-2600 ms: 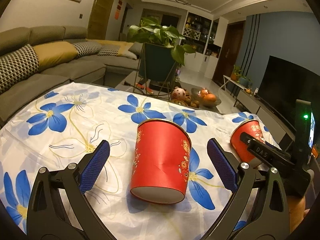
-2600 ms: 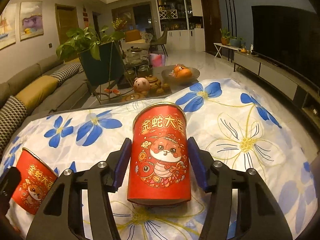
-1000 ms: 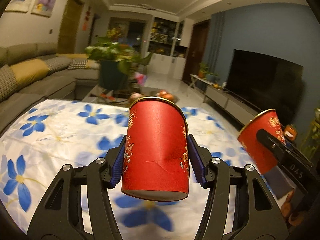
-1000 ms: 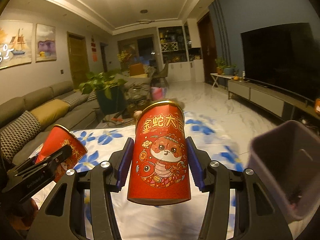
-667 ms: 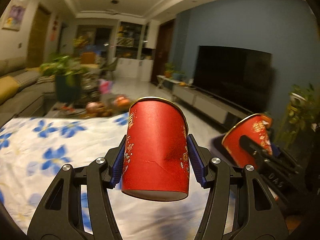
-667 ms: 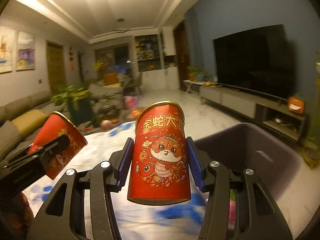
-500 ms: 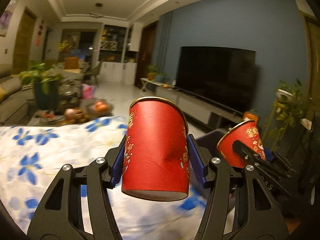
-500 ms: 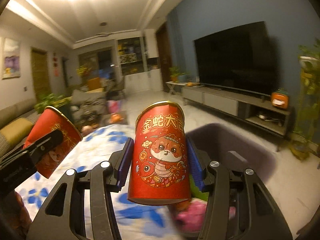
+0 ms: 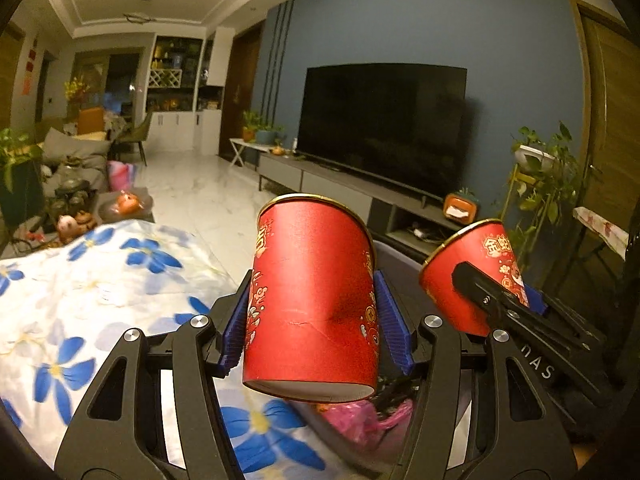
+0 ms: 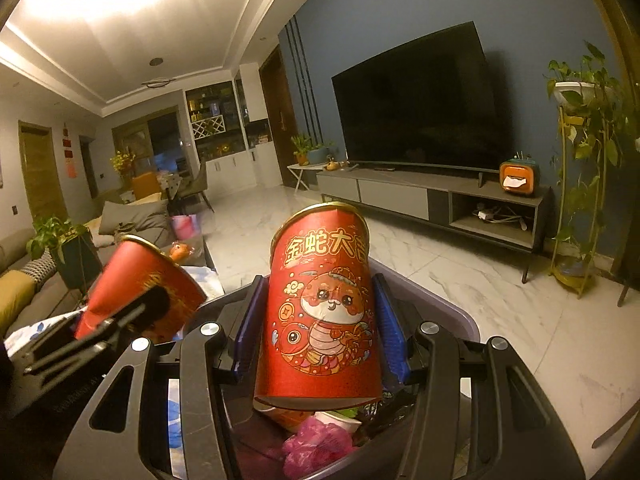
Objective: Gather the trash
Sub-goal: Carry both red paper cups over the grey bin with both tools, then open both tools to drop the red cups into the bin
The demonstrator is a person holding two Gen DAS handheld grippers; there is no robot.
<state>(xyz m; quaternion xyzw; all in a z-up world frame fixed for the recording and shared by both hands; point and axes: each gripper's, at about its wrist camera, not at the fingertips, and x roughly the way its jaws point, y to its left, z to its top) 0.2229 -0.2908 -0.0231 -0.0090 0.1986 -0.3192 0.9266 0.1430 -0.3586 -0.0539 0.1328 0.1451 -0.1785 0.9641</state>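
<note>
My left gripper (image 9: 314, 318) is shut on a dented red paper cup (image 9: 310, 300), held upright in the air past the table edge. My right gripper (image 10: 318, 328) is shut on a second red paper cup (image 10: 320, 312) printed with a cartoon snake. That second cup (image 9: 472, 276) shows at the right of the left wrist view, and the left one (image 10: 140, 284) at the left of the right wrist view. Below both cups stands a grey-purple trash bin (image 10: 452, 312) holding pink plastic (image 10: 316, 448) and other rubbish. The right cup hangs directly over the bin's opening.
The table with the blue-flowered cloth (image 9: 80, 288) lies to the left. A TV console (image 10: 432, 196) with a large screen lines the blue wall. A plant stand (image 10: 576, 200) is at the right. White marble floor (image 10: 520, 320) surrounds the bin.
Both grippers took hold of their cups on the table, lifted them and swung right, away from the table. The trash bin has come underneath them.
</note>
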